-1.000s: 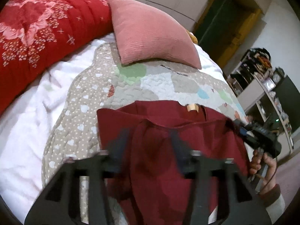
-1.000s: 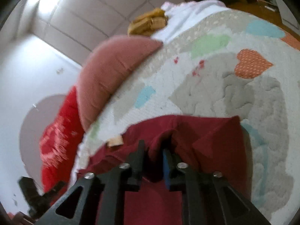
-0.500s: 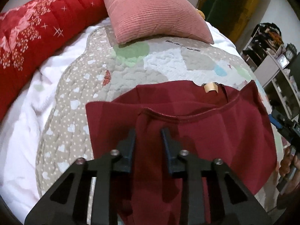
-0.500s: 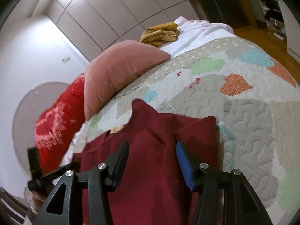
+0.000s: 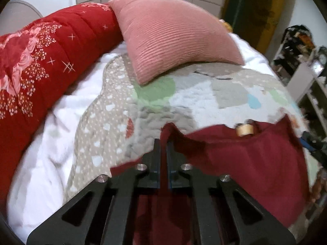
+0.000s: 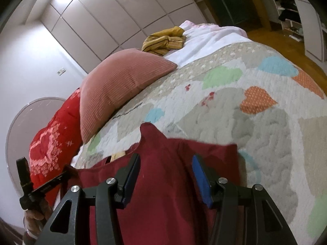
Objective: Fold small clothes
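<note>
A dark red shirt with a tan neck label lies on the patchwork quilt. My left gripper is shut on a pinched-up fold of the shirt at its left shoulder, and the cloth peaks above the tips. In the right wrist view the same red shirt spreads under my right gripper, whose jaws are opening. Cloth lies beneath them, and the blue pads press on nothing. The left gripper shows at that view's lower left, held by a hand.
A pink ribbed pillow rests at the head of the bed beside a red floral duvet. A yellow striped garment lies on white bedding further back. Cluttered shelves stand to the right, past the quilt's edge.
My left gripper's fingers came together on the shirt's left shoulder and lifted a peak of cloth. My right gripper let go of its fold and its jaws spread apart.
</note>
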Tool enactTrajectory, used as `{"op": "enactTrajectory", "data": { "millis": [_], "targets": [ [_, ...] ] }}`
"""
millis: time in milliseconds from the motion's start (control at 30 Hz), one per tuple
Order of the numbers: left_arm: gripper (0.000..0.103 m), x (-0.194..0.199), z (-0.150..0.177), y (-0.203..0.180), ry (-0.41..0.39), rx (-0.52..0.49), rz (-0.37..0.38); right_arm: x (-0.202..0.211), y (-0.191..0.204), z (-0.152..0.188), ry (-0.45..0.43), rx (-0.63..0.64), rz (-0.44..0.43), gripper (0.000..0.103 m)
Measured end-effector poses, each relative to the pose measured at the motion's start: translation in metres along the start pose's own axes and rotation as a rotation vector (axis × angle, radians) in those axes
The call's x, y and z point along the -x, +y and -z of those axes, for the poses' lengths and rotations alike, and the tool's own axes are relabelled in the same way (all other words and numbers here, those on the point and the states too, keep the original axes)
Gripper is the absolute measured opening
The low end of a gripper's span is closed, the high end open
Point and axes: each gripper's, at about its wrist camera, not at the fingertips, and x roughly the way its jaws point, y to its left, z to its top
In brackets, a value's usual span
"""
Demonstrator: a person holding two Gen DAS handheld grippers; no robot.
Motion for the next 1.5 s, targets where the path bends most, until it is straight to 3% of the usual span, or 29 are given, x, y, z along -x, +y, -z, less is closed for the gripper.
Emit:
{"op": "enactTrajectory", "data": {
  "millis": [33, 133, 200, 233, 300, 400, 500, 567, 600, 667, 767, 1033, 1200, 1367, 1500],
  "targets": [
    [0.003, -0.006, 0.0, 0.0, 0.008, 0.003, -0.003, -0.004, 0.002, -0.002, 0.008, 0.005, 0.005, 0.061],
    [0.003, -0.021, 0.004, -0.002, 0.024, 0.0, -0.031, -0.028, 0.012, -0.005, 0.056, 0.064, 0.051, 0.061],
    [0.003, -0.027, 0.007, -0.001, 0.034, 0.005, -0.036, -0.044, 0.021, -0.004, 0.111, 0.154, 0.127, 0.038],
    [0.003, -0.029, 0.007, -0.001, 0.034, 0.009, -0.036, -0.048, 0.024, -0.002, 0.118, 0.189, 0.163, 0.016],
    [0.003, -0.03, 0.007, -0.001, 0.025, 0.008, -0.031, -0.041, 0.025, -0.002, 0.068, 0.207, 0.153, 0.008],
    [0.003, -0.037, 0.007, -0.002, 0.026, 0.013, -0.036, -0.03, 0.019, -0.008, -0.019, 0.183, 0.178, 0.008],
    [0.004, -0.045, 0.008, -0.002, 0.037, 0.014, -0.037, -0.056, 0.009, -0.007, 0.063, 0.162, 0.233, 0.008],
    [0.005, -0.037, 0.008, 0.003, 0.03, 0.033, -0.007, -0.058, 0.009, -0.006, 0.067, 0.16, 0.246, 0.01],
    [0.005, -0.032, 0.009, 0.005, 0.029, 0.041, 0.006, -0.051, 0.011, -0.007, 0.056, 0.16, 0.24, 0.013],
    [0.011, -0.018, 0.011, 0.011, 0.027, 0.054, 0.017, -0.037, 0.015, -0.007, 0.044, 0.156, 0.237, 0.033],
    [0.028, 0.008, 0.022, 0.017, 0.011, 0.059, 0.035, -0.007, 0.025, 0.002, 0.027, 0.21, 0.221, 0.034],
    [0.028, 0.07, 0.096, 0.009, 0.006, 0.045, 0.12, 0.04, 0.06, 0.069, 0.098, 0.353, 0.075, 0.034],
    [0.029, 0.056, 0.138, 0.004, 0.092, 0.065, 0.073, 0.029, 0.05, 0.106, 0.151, 0.368, 0.171, 0.034],
    [0.035, 0.058, 0.149, 0.008, 0.077, 0.141, 0.073, 0.025, 0.054, 0.107, 0.178, 0.361, 0.193, 0.034],
    [0.035, 0.064, 0.155, 0.01, 0.073, 0.154, 0.072, 0.04, 0.082, 0.106, 0.165, 0.398, 0.153, 0.034]
  ]
}}
